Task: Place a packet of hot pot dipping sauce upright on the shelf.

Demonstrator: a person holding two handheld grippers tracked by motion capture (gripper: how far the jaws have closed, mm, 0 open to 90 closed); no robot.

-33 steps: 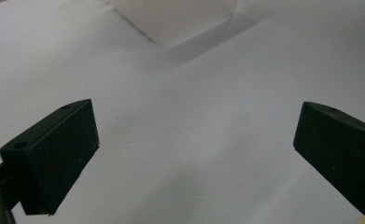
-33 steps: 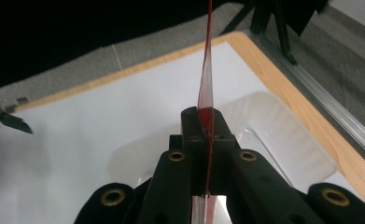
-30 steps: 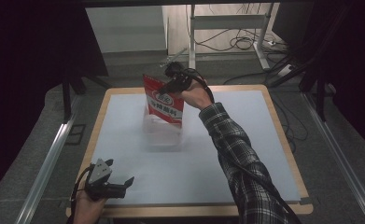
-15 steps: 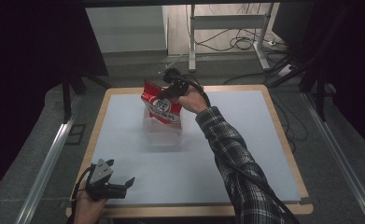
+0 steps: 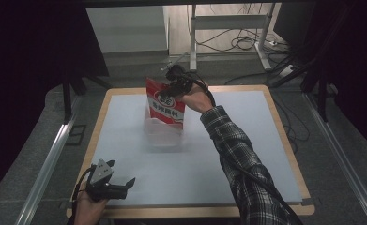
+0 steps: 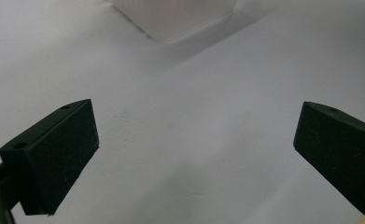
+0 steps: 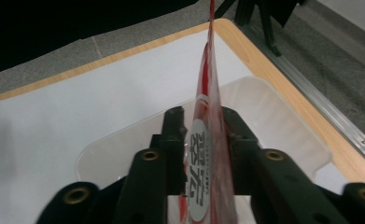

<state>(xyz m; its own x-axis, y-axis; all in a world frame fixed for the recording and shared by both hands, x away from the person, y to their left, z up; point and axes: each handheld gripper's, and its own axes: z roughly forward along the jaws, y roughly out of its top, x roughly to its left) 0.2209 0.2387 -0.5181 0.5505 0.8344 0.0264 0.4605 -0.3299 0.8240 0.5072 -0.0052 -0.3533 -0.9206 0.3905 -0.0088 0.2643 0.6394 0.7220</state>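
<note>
A red and white snack bag (image 5: 164, 104) hangs upright by its top edge, pinched in my right gripper (image 5: 172, 86), with its lower part inside a clear plastic tub (image 5: 164, 133) on the white table top. In the right gripper view the bag (image 7: 207, 140) runs edge-on between the shut jaws, above the tub (image 7: 273, 112). My left gripper (image 5: 125, 185) rests at the near left edge of the table, jaws wide apart and nothing between them. In the left gripper view the fingers (image 6: 54, 154) frame bare white surface, with the tub's corner (image 6: 180, 18) at the top.
The white sheet (image 5: 247, 150) covers a wooden-edged table (image 5: 204, 211). Metal rails (image 5: 45, 164) run along both sides on the grey floor. A metal stand and cables (image 5: 228, 42) sit beyond the far edge.
My right gripper has swung the bag, tilted half a second ago, back upright and a little lower into the tub. The left gripper has stayed in place.
</note>
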